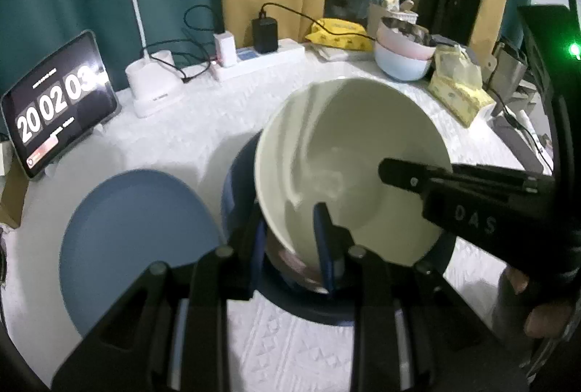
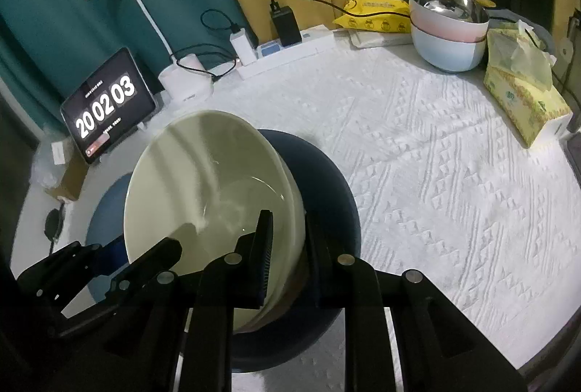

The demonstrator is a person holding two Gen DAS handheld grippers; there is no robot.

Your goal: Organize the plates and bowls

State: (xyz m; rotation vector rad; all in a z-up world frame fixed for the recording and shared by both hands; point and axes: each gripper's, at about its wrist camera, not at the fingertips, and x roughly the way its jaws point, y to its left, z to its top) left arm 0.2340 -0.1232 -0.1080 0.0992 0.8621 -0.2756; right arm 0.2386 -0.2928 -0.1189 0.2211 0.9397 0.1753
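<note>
A cream bowl (image 1: 348, 152) is held tilted over a dark blue bowl (image 1: 236, 188) on the white cloth. My left gripper (image 1: 290, 243) is shut on the cream bowl's near rim, one blue pad inside and one outside. My right gripper (image 2: 288, 246) is shut on the cream bowl's (image 2: 203, 181) right rim, above the dark blue bowl (image 2: 326, 181). The right gripper also shows in the left wrist view (image 1: 454, 181), reaching in from the right. A flat blue plate (image 1: 134, 246) lies on the cloth to the left; it shows partly in the right wrist view (image 2: 109, 210).
Stacked bowls (image 2: 448, 29), steel, pink and light blue, stand at the back right beside a tissue pack (image 2: 523, 94). A tablet clock (image 2: 109, 105), desk lamp (image 2: 185, 83), power strip (image 2: 290, 50) and yellow wipes pack (image 2: 374, 14) line the back edge.
</note>
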